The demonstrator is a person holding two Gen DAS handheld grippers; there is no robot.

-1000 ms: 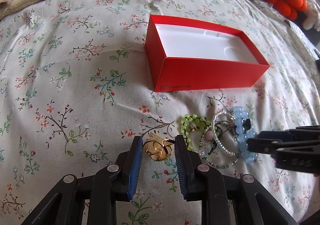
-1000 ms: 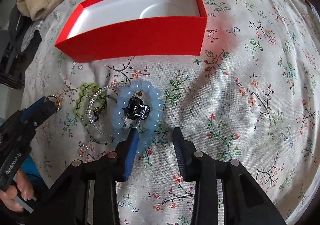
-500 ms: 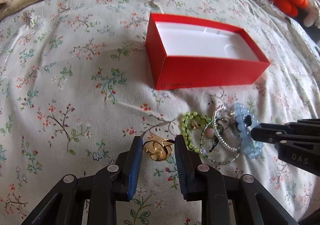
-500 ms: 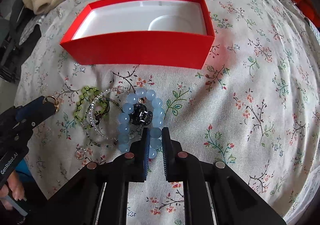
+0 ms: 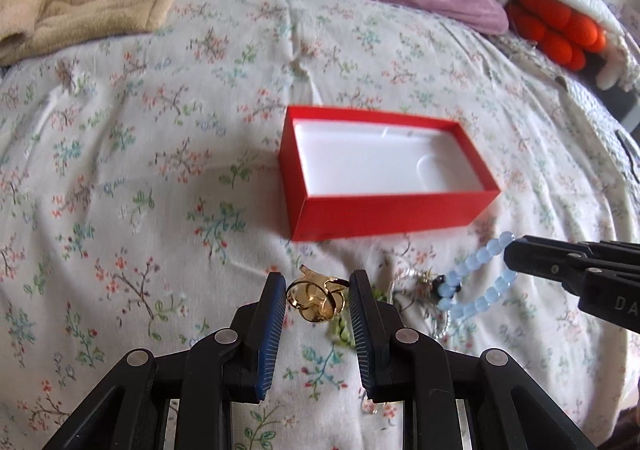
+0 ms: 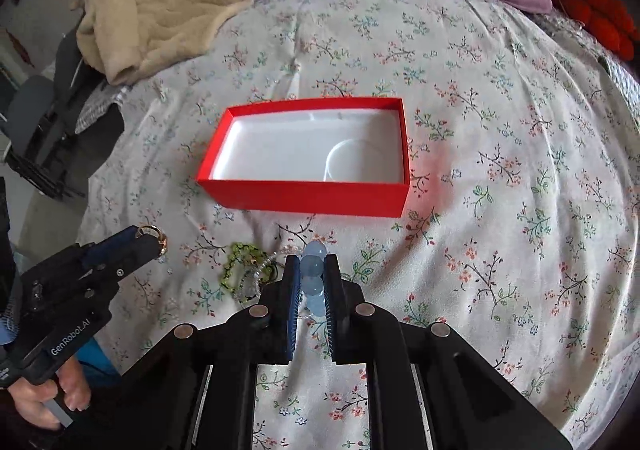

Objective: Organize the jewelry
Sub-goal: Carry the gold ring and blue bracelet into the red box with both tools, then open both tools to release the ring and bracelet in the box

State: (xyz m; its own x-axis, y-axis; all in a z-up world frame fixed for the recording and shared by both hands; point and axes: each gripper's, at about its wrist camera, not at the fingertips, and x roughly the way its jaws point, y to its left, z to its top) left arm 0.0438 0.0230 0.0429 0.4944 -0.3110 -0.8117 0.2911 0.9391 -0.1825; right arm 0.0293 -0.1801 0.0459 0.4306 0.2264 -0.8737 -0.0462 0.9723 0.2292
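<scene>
Both tongs have risen since 1 second ago, my left gripper (image 5: 318,300) pinching the gold ring (image 5: 316,300), my right gripper (image 6: 311,282) clamping the blue bracelet (image 5: 472,282), the red box (image 6: 304,194) lying straight ahead, long side facing me, nearer my right.

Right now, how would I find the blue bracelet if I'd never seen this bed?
Find the red box on the flowery bedspread. In front of its long side, the right gripper pinches a ring of round beads. That blue bracelet is pale and milky, unlike the green beads beside it.
</scene>
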